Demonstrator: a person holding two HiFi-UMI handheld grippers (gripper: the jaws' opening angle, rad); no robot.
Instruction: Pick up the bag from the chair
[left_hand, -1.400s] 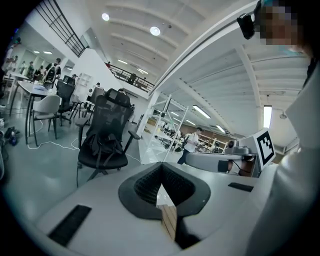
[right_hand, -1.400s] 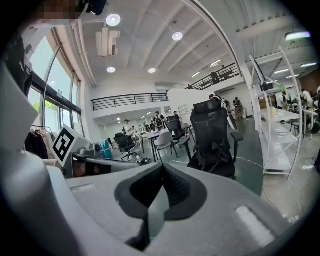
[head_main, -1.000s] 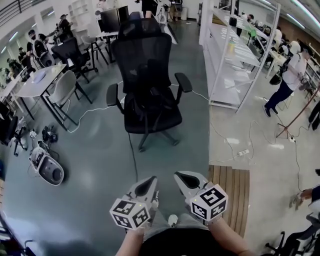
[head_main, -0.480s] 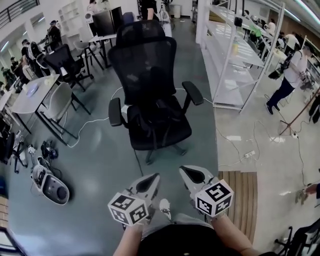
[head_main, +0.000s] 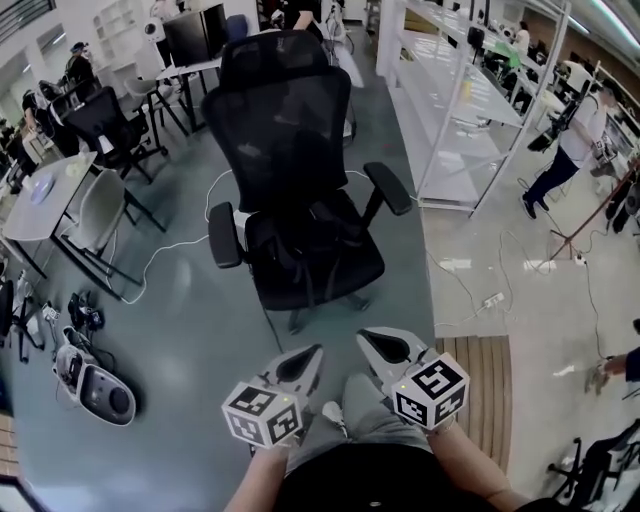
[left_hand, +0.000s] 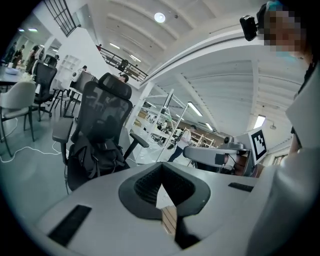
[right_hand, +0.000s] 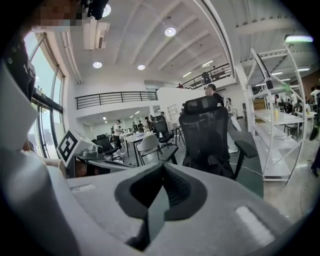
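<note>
A black mesh office chair (head_main: 285, 130) stands on the grey floor ahead of me. A black bag (head_main: 310, 240) with straps lies slumped on its seat, against the backrest. Both grippers are low in the head view, short of the chair and touching nothing. My left gripper (head_main: 305, 358) is shut and empty, and its own view shows the chair (left_hand: 105, 110) and the bag (left_hand: 95, 155) beyond its closed tips (left_hand: 161, 182). My right gripper (head_main: 368, 343) looks shut and empty too. Its own view has the chair (right_hand: 205, 125) ahead and to the right of its tips (right_hand: 161, 187).
White shelving (head_main: 470, 110) runs along the right. A slatted wooden platform (head_main: 480, 380) lies at my right foot. A white cable (head_main: 170, 250) trails over the floor left of the chair, near a floor device (head_main: 95, 385). A table (head_main: 40, 190), other chairs and people stand around.
I have walked toward the chair with both grippers carried forward. The chair and bag are larger and lower in the head view. Both grippers stayed shut.
</note>
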